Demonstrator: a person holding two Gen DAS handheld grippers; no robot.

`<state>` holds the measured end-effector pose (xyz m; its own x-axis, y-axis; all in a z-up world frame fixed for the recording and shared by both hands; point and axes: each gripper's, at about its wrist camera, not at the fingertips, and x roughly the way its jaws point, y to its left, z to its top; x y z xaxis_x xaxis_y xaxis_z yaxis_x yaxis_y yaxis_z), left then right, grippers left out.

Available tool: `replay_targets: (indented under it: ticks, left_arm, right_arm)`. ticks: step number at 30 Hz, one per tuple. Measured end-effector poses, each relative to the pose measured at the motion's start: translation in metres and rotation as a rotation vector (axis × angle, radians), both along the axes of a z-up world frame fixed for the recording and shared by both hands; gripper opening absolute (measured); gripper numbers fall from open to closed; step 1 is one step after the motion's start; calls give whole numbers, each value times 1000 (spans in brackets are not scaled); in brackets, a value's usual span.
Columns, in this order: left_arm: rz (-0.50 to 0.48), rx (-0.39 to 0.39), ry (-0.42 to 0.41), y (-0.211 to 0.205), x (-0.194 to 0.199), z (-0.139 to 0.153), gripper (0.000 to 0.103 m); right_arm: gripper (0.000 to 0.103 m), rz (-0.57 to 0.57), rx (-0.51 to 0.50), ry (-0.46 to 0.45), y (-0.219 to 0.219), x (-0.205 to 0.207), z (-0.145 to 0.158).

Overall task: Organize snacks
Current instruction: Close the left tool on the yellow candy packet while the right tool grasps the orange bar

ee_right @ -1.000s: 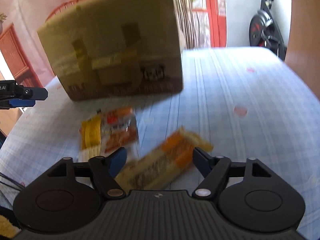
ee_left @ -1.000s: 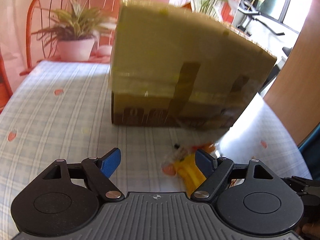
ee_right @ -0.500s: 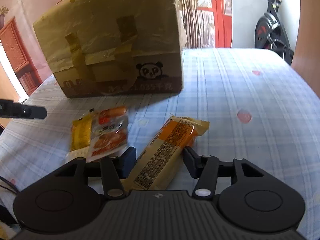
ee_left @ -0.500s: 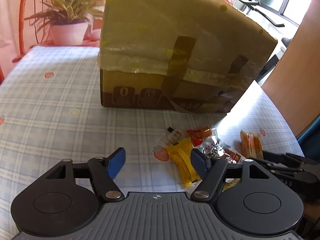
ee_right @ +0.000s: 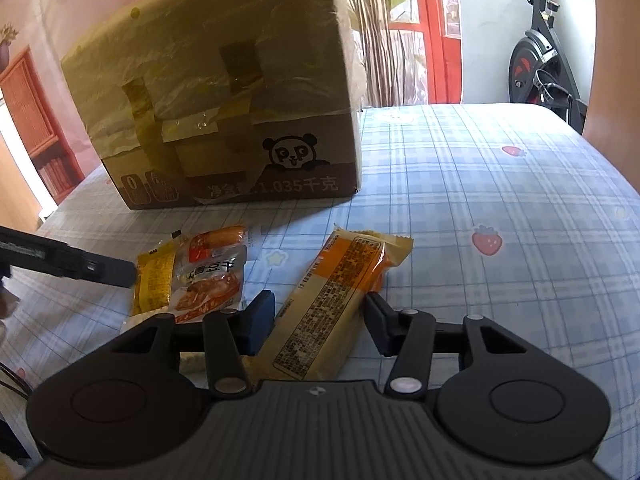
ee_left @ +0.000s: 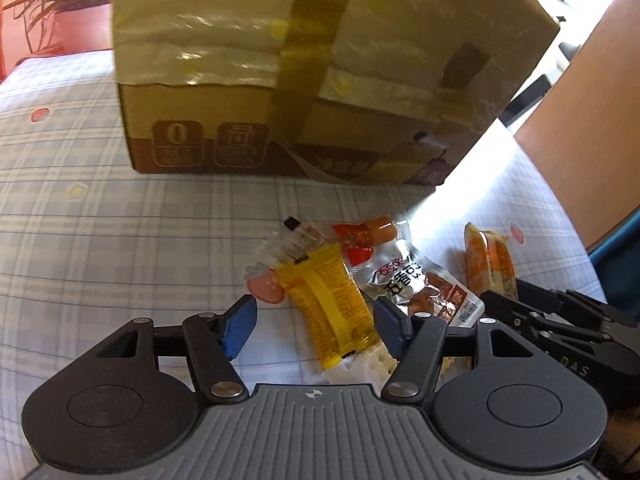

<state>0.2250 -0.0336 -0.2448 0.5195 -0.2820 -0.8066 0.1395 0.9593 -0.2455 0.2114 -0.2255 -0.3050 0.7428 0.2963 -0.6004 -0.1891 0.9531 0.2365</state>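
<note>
Two tools over checked bench [ee_left: 100, 216], cardboard box [ee_left: 320, 60] upper centre. Left tool [ee_left: 314, 326]: jaws just closing, not yet gripping, yellow packet [ee_left: 332, 304] betw. pads, lower centre. Silver pouch [ee_left: 424, 288] just right. Right tool [ee_right: 320, 322]: jaws narrowed round orange bar [ee_right: 332, 300]; contact unclear.

Sunlit room: exercise bike [ee_right: 546, 60] by a red-framed door [ee_right: 436, 28], potted plant [ee_left: 60, 12] behind.
</note>
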Motion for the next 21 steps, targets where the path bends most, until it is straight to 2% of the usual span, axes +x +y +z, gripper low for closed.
replay_targets:
  ticks: [5,12,13,14,16,21]
  left_arm:
    - [33,33,25,-12,10,-6,63]
    - [23,151,-21,-33,6,-8,61]
    - [20,157,-30,-33,4,-8,51]
    - [16,138,-36,-32,3,-7,41]
    - [20,75,-29,-25,3,-7,35]
    - [52,40,-53,-10,-5,-4,33]
  right_arm:
    - [52,1,18,-4,-2,-1,-2]
    - [52,-2,40,-3,-4,-1,-3]
    - [52,-2,42,-3,-4,-1,-3]
    - [52,-2,43,-4,-5,-1,-4]
    - [52,-3,48,-5,-5,-1,-4]
    - [52,-7,54,-3,-5,-2,-4]
